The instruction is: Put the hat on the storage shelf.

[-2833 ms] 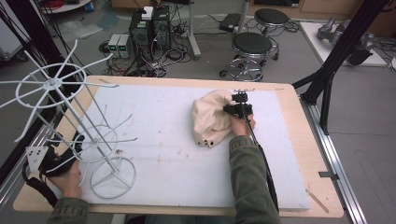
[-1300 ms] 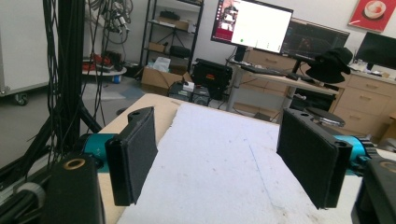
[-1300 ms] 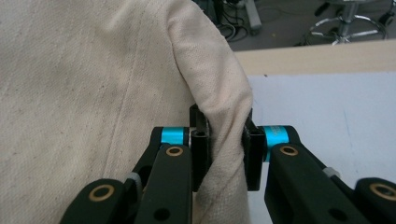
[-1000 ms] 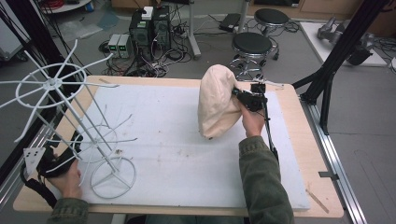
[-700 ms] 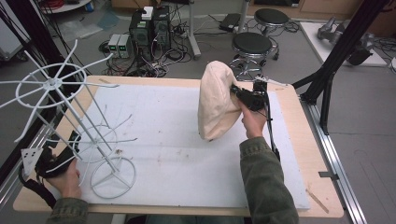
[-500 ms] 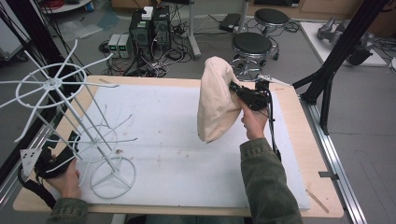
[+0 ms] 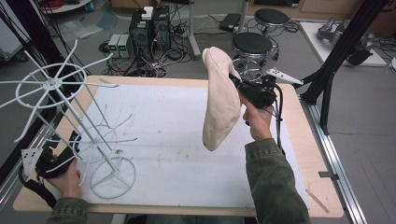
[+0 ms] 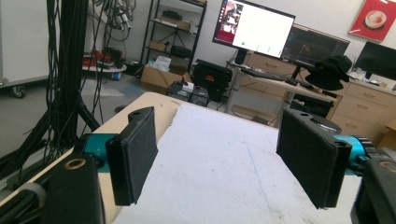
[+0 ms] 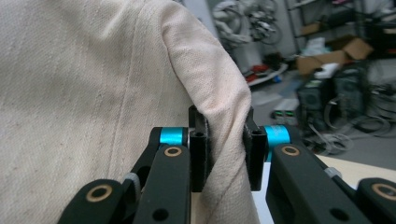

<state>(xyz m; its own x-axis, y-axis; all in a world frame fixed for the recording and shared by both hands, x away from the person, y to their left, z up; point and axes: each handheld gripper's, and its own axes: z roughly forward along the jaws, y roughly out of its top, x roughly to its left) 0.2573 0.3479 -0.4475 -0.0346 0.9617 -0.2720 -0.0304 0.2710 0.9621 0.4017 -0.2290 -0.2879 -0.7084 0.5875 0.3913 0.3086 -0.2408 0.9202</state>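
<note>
A cream cloth hat [image 7: 220,100] hangs in the air over the right half of the table, lifted well clear of the white mat [image 7: 163,135]. My right gripper [image 7: 236,83] is shut on its upper edge. In the right gripper view a fold of the cream cloth hat [image 9: 93,84] is pinched between the two black pads [image 9: 200,144] of the right gripper [image 9: 225,149]. A white wire rack [image 7: 70,116] with hooked arms stands at the table's left end. My left gripper [image 7: 46,161] rests at the near left corner beside the rack's base. In the left gripper view its left gripper [image 8: 224,163] jaws stand wide apart over bare mat.
The wire rack's ring base [image 7: 113,177] and its long arms reach over the mat's left part. A white remote-like object [image 7: 280,74] lies at the table's far right edge. Stools [image 7: 252,44], computers and cables stand on the floor beyond the table [image 7: 308,154].
The right gripper has lifted the hat off the mat and raised it higher, so it now hangs upright. The left hand has stayed beside the rack.
</note>
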